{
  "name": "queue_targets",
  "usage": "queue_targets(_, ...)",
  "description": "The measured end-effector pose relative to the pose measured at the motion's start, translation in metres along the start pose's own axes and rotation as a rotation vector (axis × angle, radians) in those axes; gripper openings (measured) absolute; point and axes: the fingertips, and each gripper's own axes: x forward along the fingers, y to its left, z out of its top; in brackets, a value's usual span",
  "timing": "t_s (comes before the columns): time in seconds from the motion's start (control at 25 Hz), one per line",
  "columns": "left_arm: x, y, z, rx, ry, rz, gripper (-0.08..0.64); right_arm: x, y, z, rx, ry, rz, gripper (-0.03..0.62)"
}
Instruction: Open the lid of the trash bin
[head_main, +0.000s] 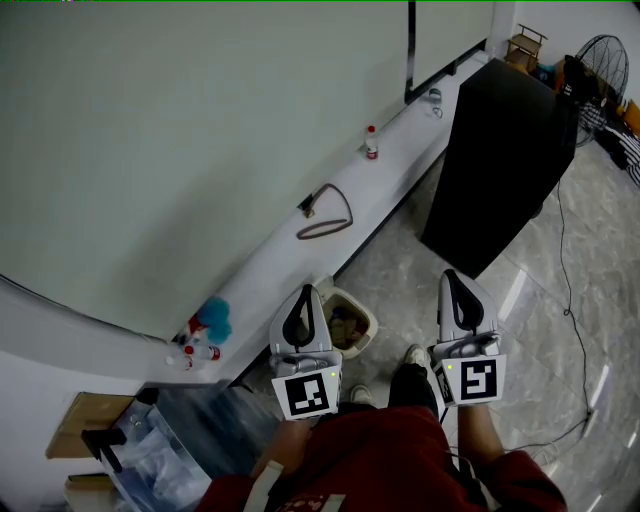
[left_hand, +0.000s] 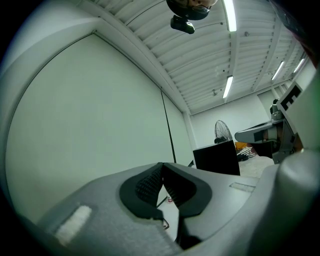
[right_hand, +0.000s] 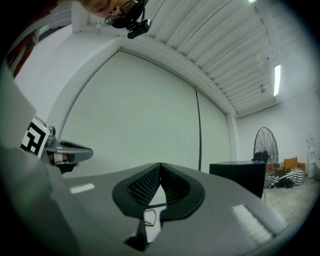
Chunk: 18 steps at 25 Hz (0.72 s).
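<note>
The bin (head_main: 352, 322) stands on the floor against the white ledge (head_main: 290, 262), just right of the left gripper (head_main: 307, 293) and partly hidden by it; its lid position is unclear. The left gripper is held near level, its jaws fully together and empty. The right gripper (head_main: 451, 276) lies alongside, well apart from the bin, in the same pose, with its jaws together and empty. On the ledge rest a brown loop (head_main: 326, 224), a bottle (head_main: 371, 142) and a blue object (head_main: 214, 318). A black cabinet (head_main: 500, 150) stands beyond the right gripper, and a fan (head_main: 601, 60) stands in the far corner.
</note>
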Motion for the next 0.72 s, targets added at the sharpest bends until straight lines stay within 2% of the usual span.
queue_targets(0.16, 0.003, -0.002, 0.002, -0.001, -0.005, -0.015, 0.005, 0.0, -0.006, 0.0, 0.011, 0.003, -0.016, 0.0)
queue_targets(0.36, 0.005, -0.002, 0.001, -0.044, -0.017, -0.04, 0.005, 0.0, -0.01, 0.0, -0.008, -0.005, -0.018, 0.0)
queue_targets(0.72, 0.015, 0.01, 0.006, -0.044, -0.035, -0.045, 0.005, 0.012, -0.015, 0.006, -0.032, -0.009, -0.027, 0.0)
